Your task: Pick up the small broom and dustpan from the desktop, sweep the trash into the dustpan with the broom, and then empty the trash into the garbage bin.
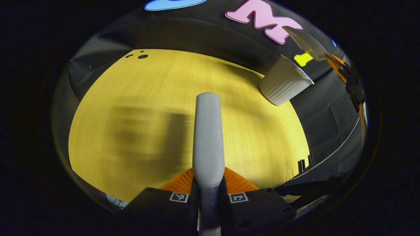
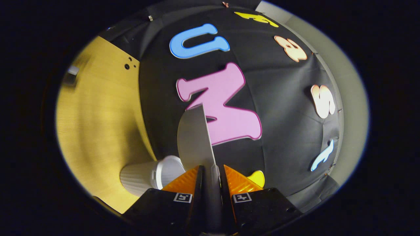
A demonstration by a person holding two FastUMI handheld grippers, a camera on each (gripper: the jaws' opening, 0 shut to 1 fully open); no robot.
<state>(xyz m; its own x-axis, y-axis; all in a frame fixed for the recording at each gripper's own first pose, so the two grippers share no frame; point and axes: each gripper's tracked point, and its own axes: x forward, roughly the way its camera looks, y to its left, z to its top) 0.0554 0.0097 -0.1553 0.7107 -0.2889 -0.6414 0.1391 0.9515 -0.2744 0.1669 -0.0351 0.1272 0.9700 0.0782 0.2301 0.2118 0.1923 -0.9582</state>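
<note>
- the right gripper [image 2: 211, 172] sits at six o'clock, its orange fingers [image 2: 183, 180] closed on the grey dustpan [image 2: 194, 137].
- the dustpan stands up toward the centre, edge-on.
- a white ribbed garbage bin [image 2: 147, 178] appears at seven o'clock, just beside the fingers.
- the yellow desktop [image 2: 98, 114] fills the nine o'clock side.

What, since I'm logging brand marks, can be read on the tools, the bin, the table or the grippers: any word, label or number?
Broom handle: no text.
Dustpan: no text.
Garbage bin: plain ribbed white, no text.
Table: bare wood grain, no text.
Left gripper and right gripper: square black-and-white code markers, patterns rather than words or numbers.
</note>
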